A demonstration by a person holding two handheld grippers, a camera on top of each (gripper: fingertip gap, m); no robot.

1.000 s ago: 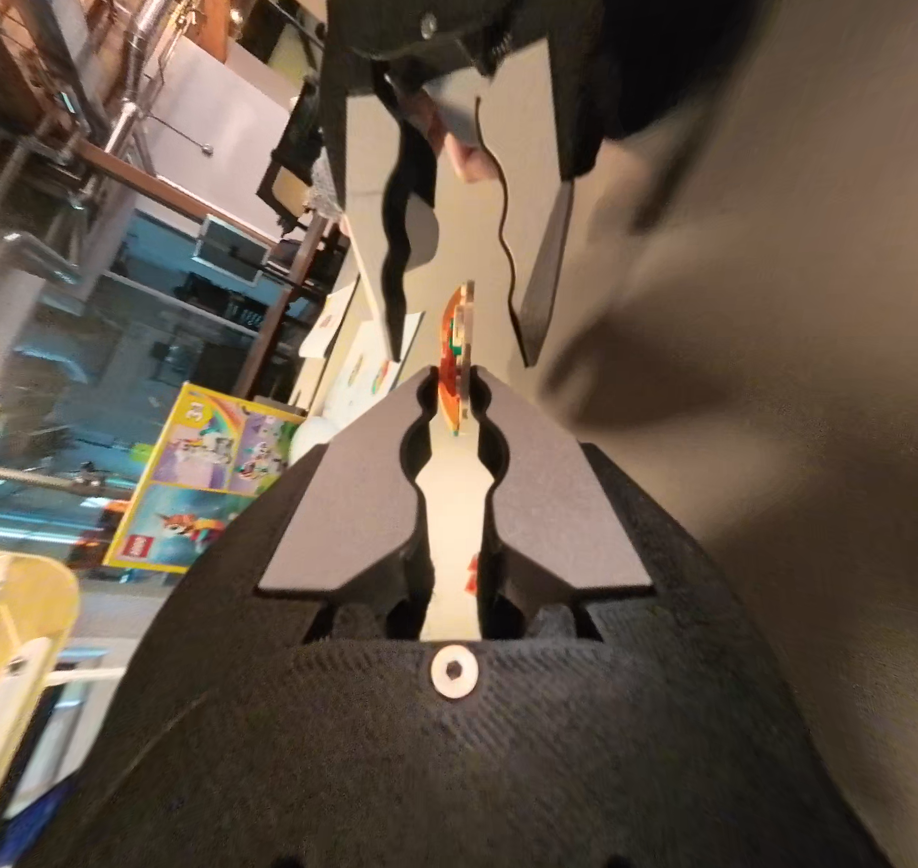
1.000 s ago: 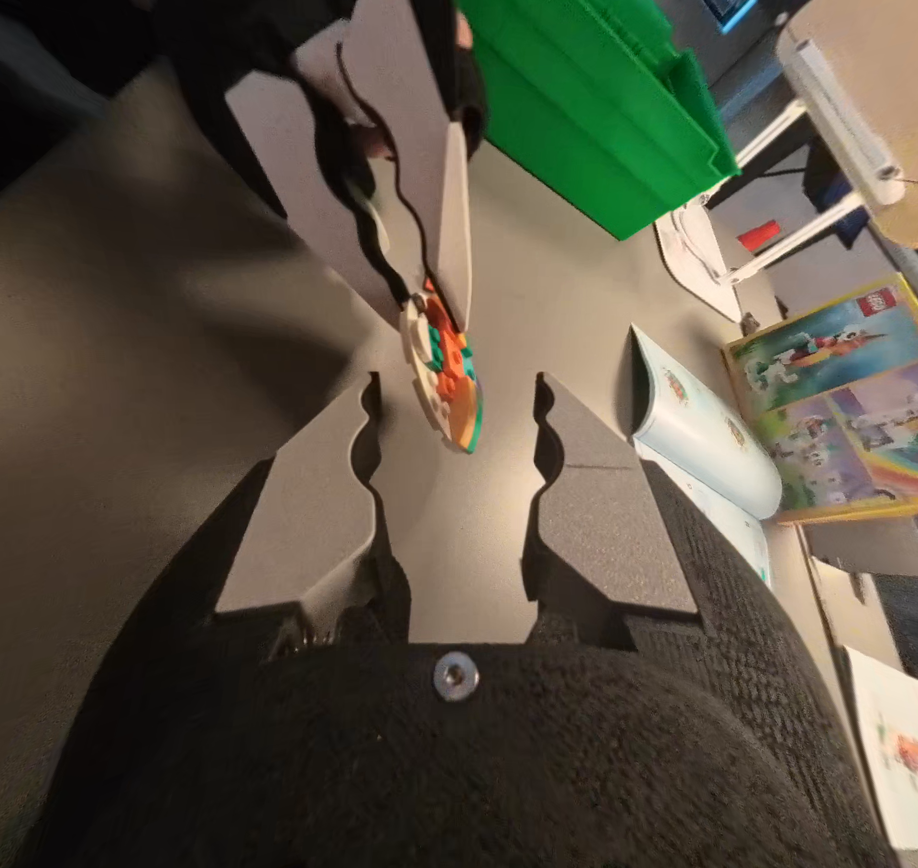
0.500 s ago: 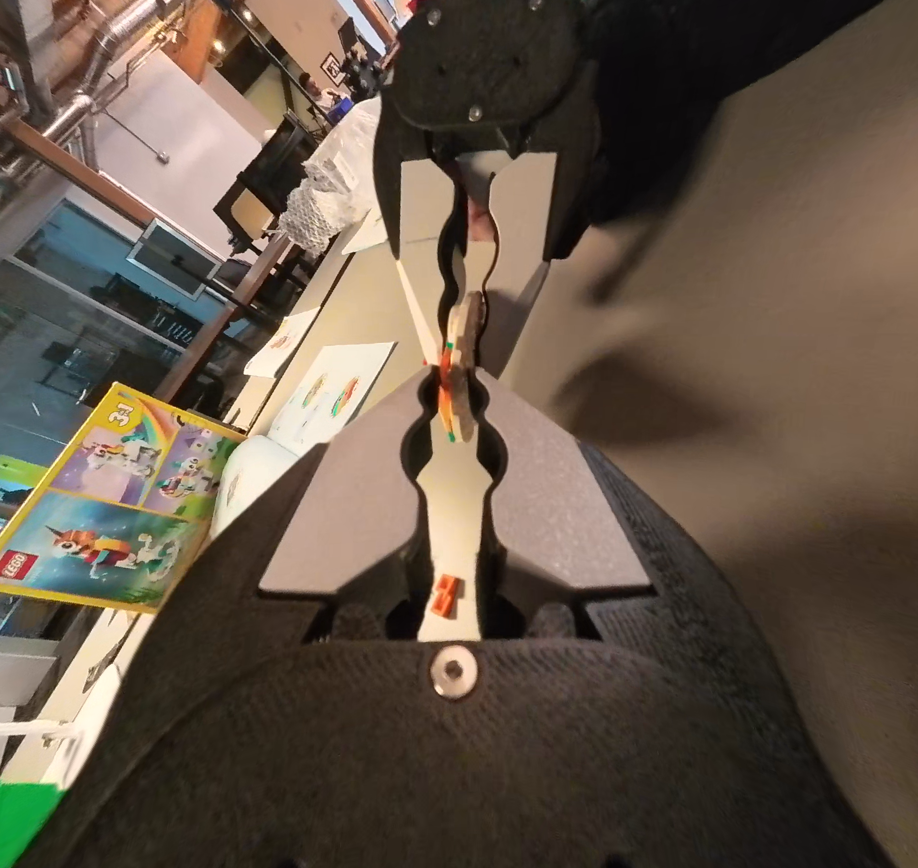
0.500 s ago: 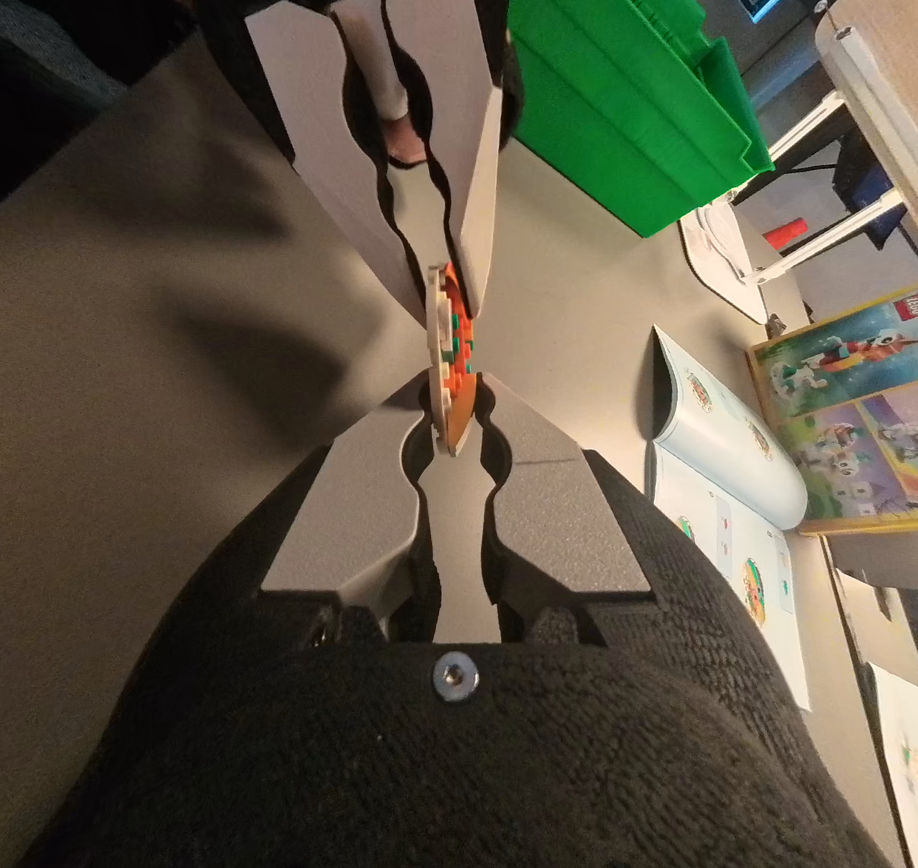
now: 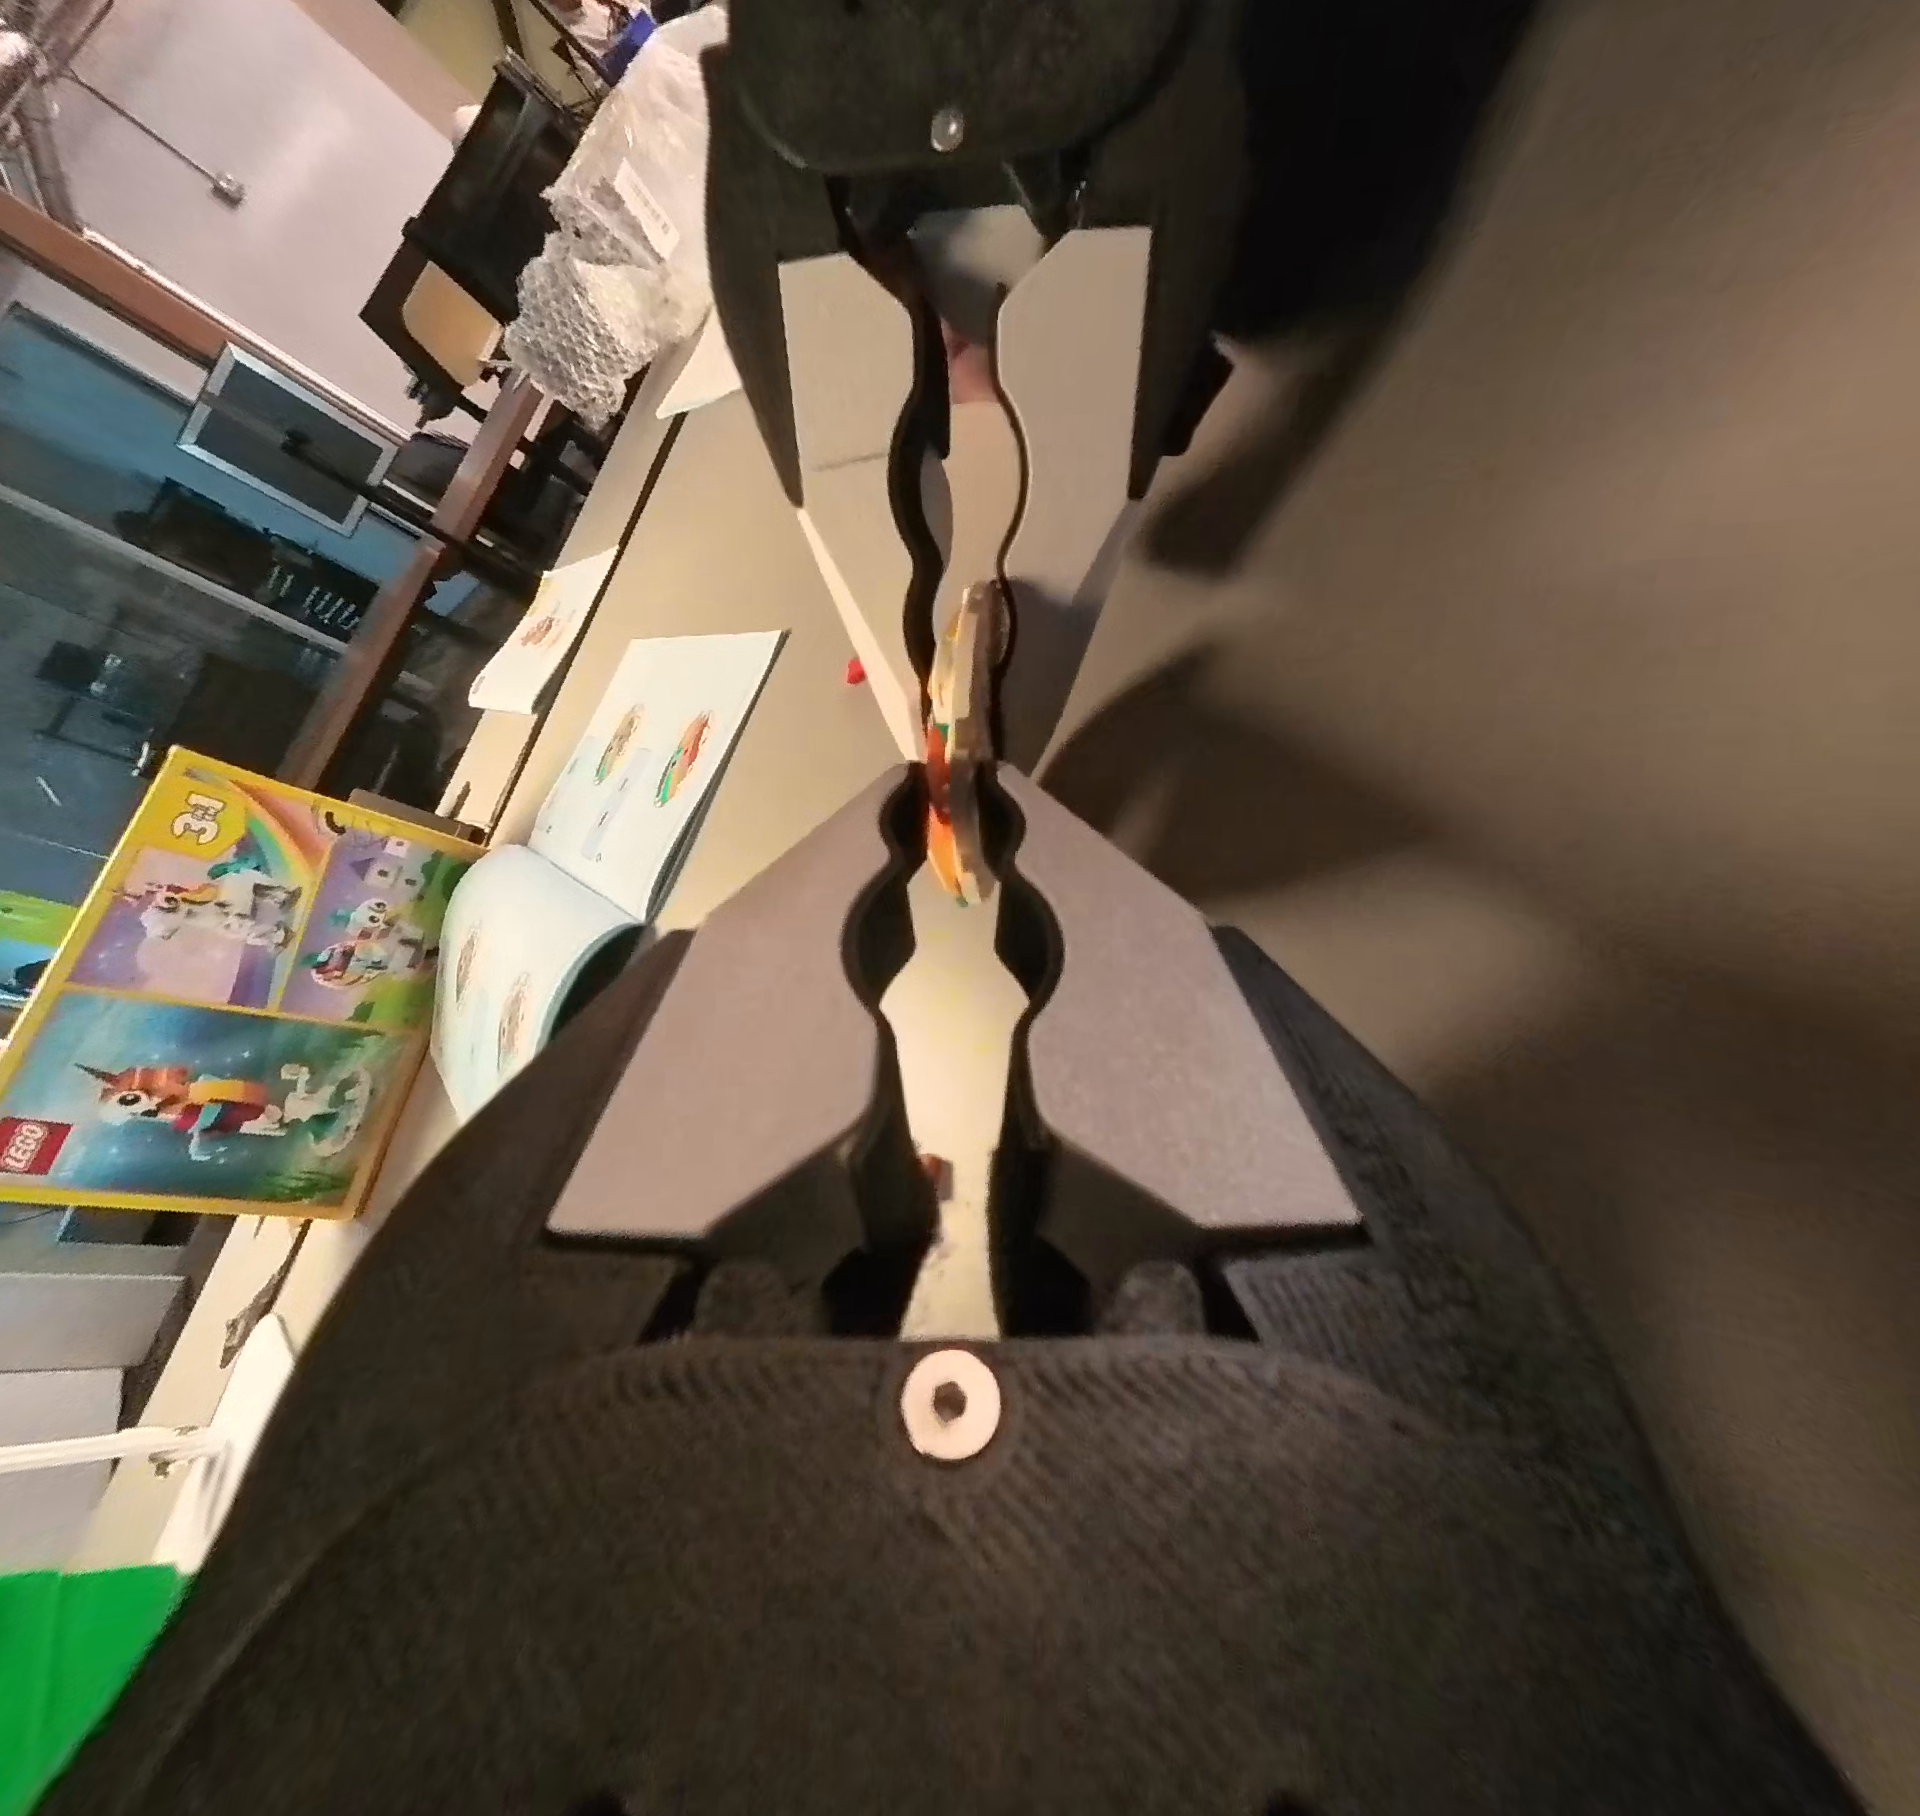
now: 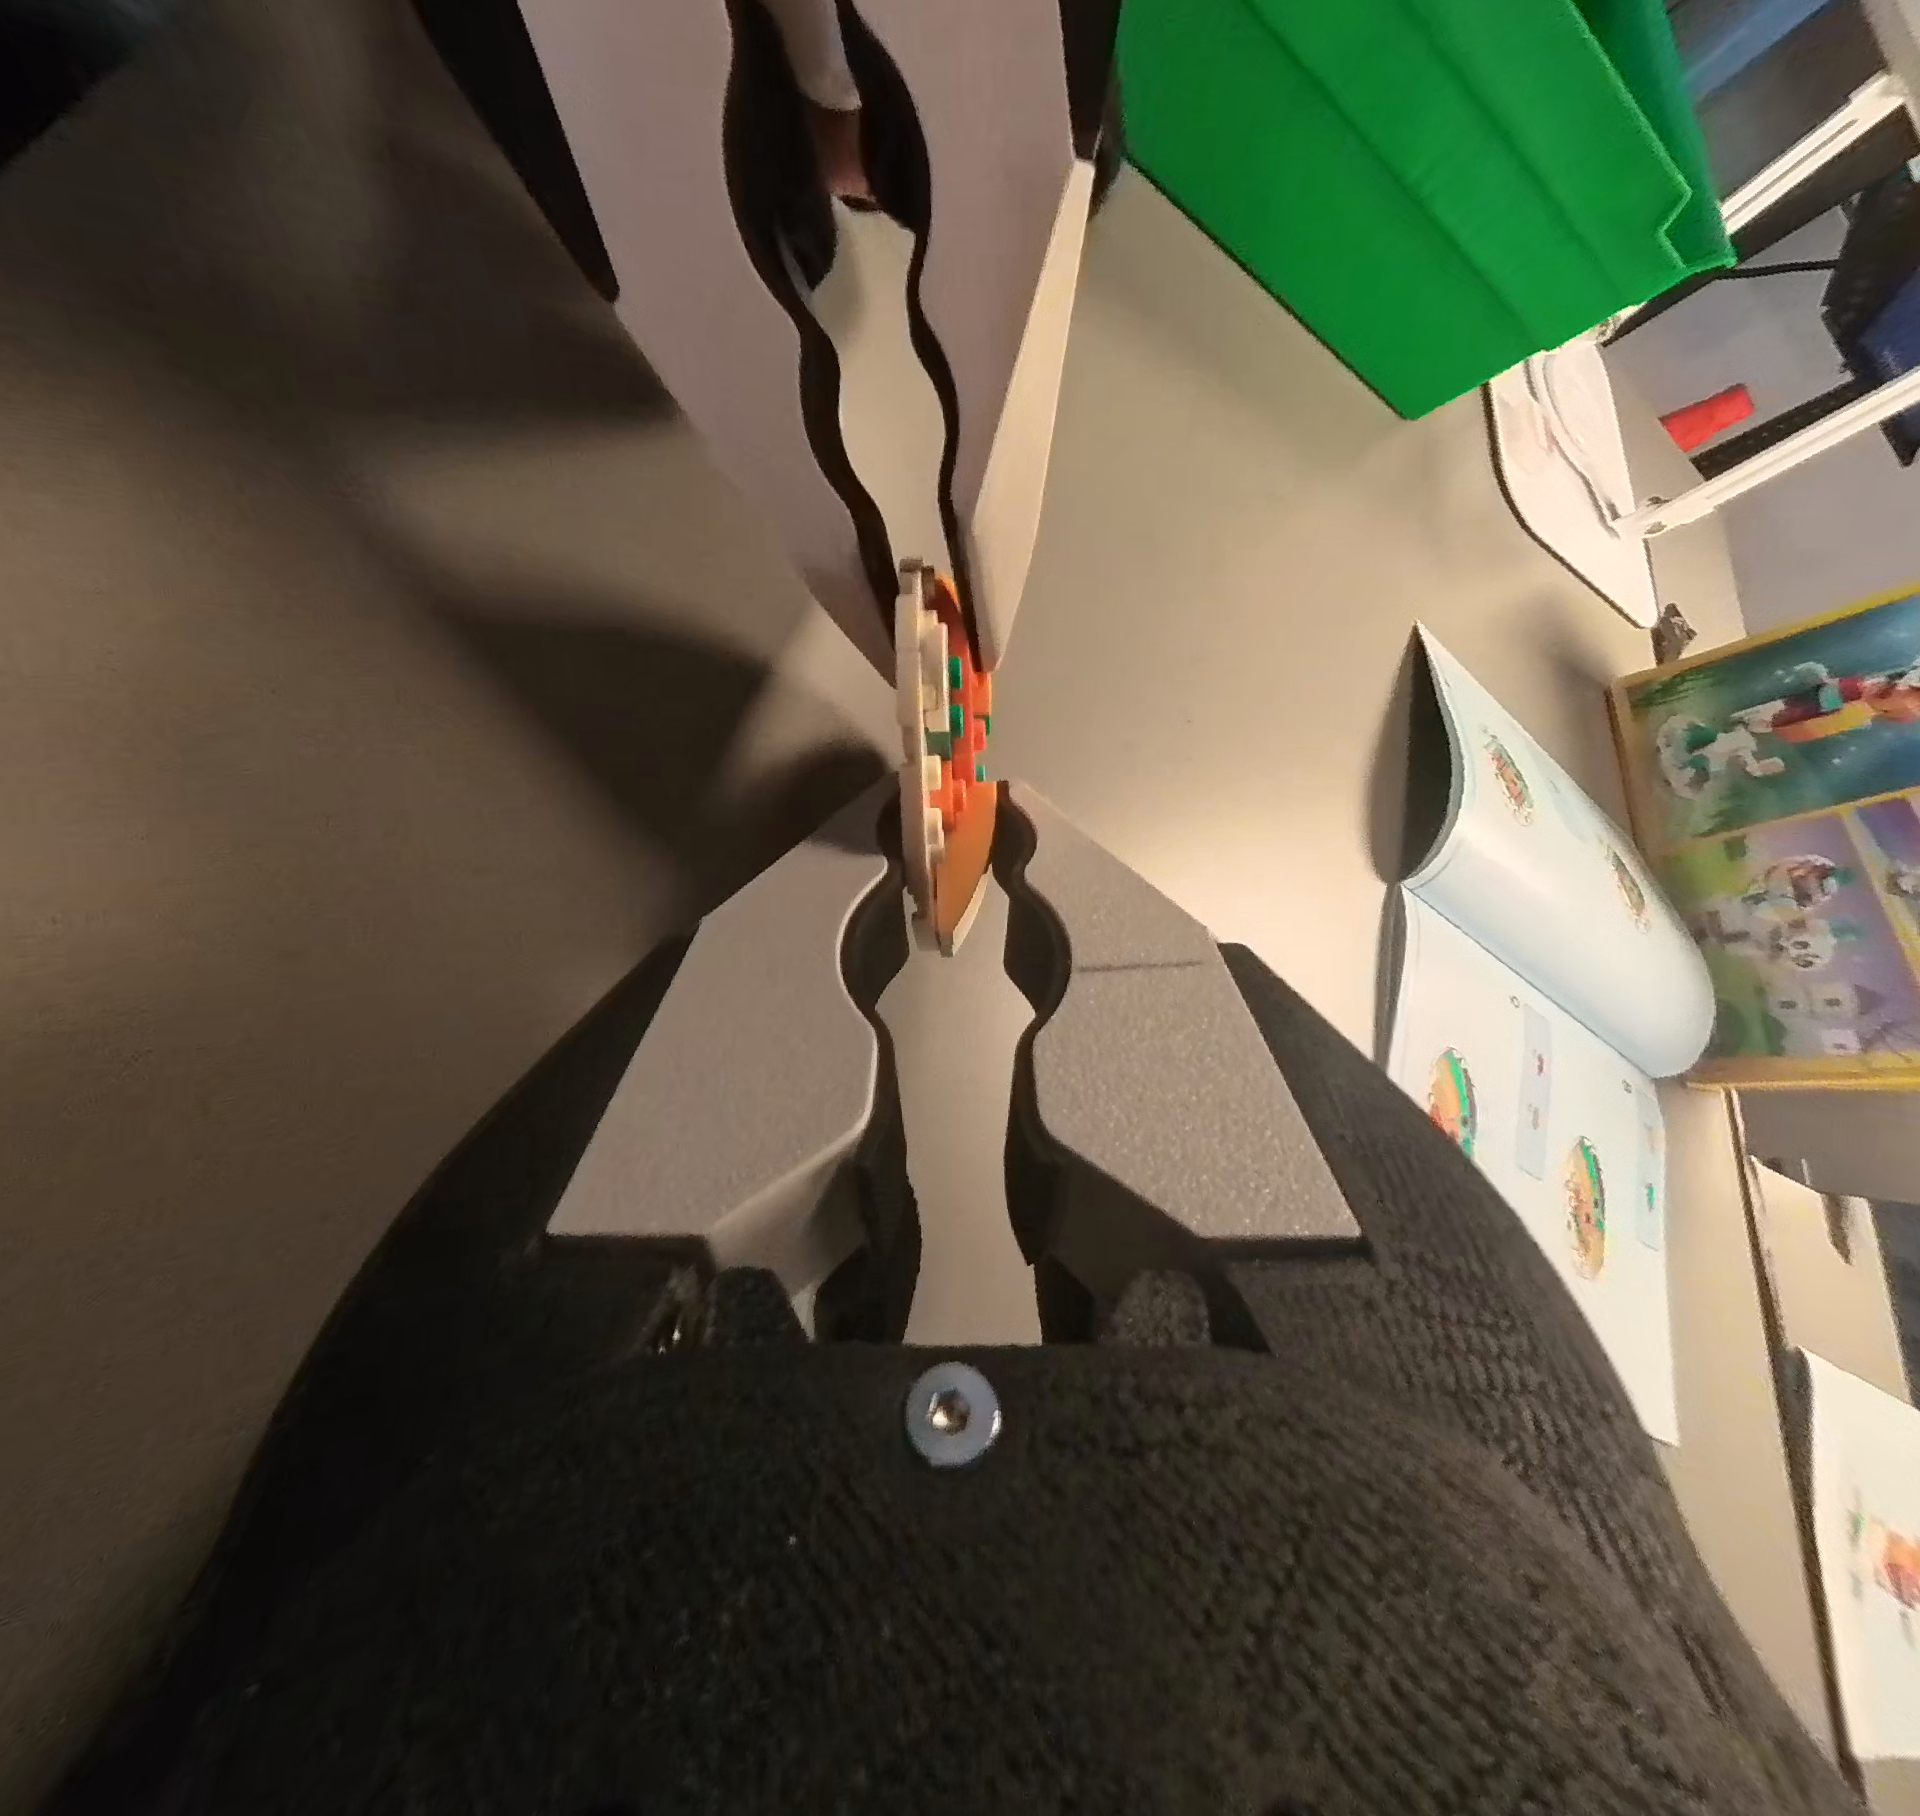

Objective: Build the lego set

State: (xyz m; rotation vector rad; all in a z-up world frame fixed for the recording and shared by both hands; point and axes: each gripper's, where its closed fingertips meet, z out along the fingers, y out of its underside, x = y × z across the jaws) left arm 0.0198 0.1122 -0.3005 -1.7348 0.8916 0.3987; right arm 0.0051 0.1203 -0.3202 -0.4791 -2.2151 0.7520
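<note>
A flat round lego build (image 5: 958, 727), a white disc with orange and green pieces on one face, hangs on edge above the table, gripped from both sides. My left gripper (image 5: 956, 792) is shut on its near edge. My right gripper (image 5: 961, 660) faces it and is shut on the far edge. In the right wrist view, the right gripper (image 6: 948, 816) pinches the build (image 6: 935, 743) from below and the left gripper (image 6: 935, 654) pinches it from above. A small red piece (image 5: 854, 670) lies on the table, and an orange one (image 5: 935, 1166) shows between my left fingers.
An open instruction booklet (image 5: 649, 758) (image 6: 1538, 945) and the yellow-edged set box (image 5: 208, 997) (image 6: 1787, 831) lie on the grey table (image 6: 1195, 519). A green bin (image 6: 1403, 104) stands at the back. Bubble wrap (image 5: 592, 312) and loose sheets sit farther along. Left and right tips are no more than a few centimetres apart.
One second ago my right gripper was open around the build, which the left alone held. It has since shut on the build's free edge, and both now hold it.
</note>
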